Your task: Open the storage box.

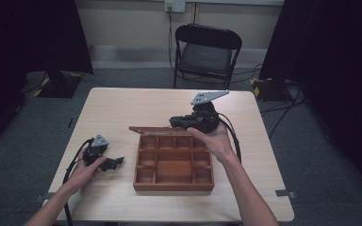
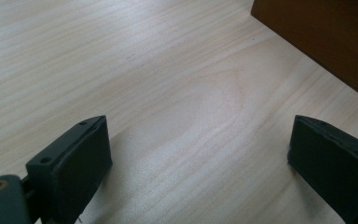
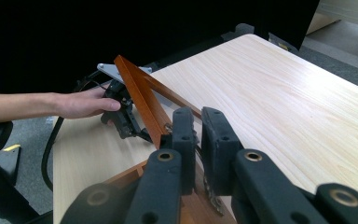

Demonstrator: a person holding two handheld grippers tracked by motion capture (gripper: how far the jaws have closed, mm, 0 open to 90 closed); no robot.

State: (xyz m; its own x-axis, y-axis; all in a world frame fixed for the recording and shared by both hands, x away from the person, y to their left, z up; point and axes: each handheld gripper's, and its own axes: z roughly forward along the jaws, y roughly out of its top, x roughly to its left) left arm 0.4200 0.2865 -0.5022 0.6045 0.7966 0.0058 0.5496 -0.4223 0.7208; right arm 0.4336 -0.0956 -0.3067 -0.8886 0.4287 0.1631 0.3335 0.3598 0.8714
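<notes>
A: Nearest, at the left: left gripper [image 1: 104, 161] resting on the table [image 1: 122, 108], jaws wide apart, nothing between, just beside the wooden box [image 1: 173, 184].

B: And the box itself?

A: Mid-table, compartments exposed and bare. Lid [image 3: 142, 100] up at the far edge, raised steeply, probably most of the way open.

B: Held?

A: Yes, right gripper [image 3: 199, 135] clamped on the lid's edge, jaws nearly together. Left to do, likely: swinging it fully back, or lowering it shut.
</notes>
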